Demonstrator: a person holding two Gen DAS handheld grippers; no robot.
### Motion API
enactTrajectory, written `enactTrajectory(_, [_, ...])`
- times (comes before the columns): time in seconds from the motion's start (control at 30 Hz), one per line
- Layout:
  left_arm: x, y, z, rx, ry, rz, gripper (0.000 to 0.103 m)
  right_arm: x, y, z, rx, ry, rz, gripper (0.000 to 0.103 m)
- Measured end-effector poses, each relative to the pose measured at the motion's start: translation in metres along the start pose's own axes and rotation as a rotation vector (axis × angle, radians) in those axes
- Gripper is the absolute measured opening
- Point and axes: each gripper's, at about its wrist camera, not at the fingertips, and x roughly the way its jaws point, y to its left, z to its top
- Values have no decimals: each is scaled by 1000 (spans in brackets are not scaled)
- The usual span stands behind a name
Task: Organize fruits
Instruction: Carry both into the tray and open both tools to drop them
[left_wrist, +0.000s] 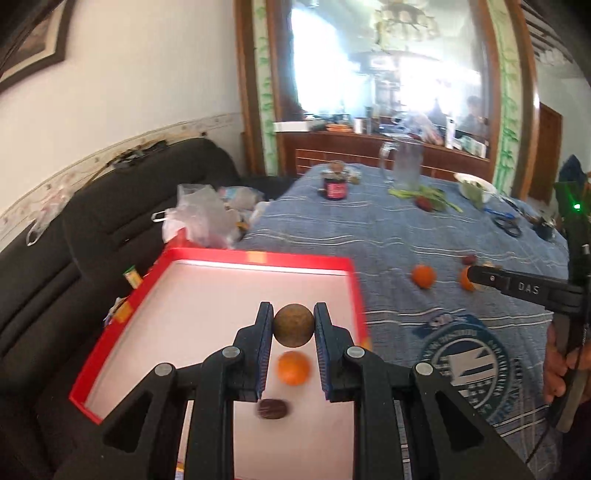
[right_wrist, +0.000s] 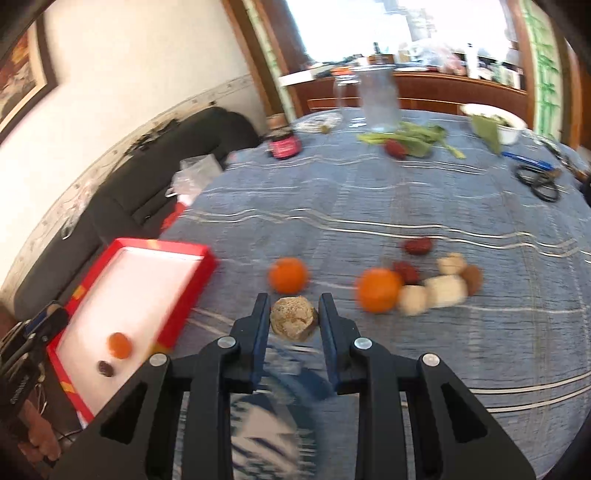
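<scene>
I am gripping a round brown fruit (left_wrist: 293, 325) between the pads of my left gripper (left_wrist: 293, 324), holding it above the red tray (left_wrist: 258, 256). Lying on the tray's white floor beneath it are a small orange (left_wrist: 293, 368) and, nearer to me, a dark date (left_wrist: 272, 408). My right gripper (right_wrist: 294, 317) is closing around a pale, rough walnut (right_wrist: 293, 318) over the blue tablecloth (right_wrist: 369, 206); both fingers look to be touching it, though blur makes the grip hard to confirm. Just beyond it sit two oranges (right_wrist: 288, 274) (right_wrist: 379, 290), and to their right red dates (right_wrist: 417, 245) and more pale nuts (right_wrist: 445, 290) are clustering together.
</scene>
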Motion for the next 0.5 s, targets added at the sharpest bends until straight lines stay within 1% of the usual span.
enactTrajectory(0.23, [1, 31, -6, -46, -2, 46, 21, 16, 68, 7, -66, 16, 95, 29])
enactTrajectory(0.4, [5, 50, -12, -73, 8, 63, 21, 30, 112, 9, -128, 43, 145, 29])
enactTrajectory(0.5, [10, 58, -15, -85, 21, 80, 21, 39, 131, 7, -156, 59, 158, 29])
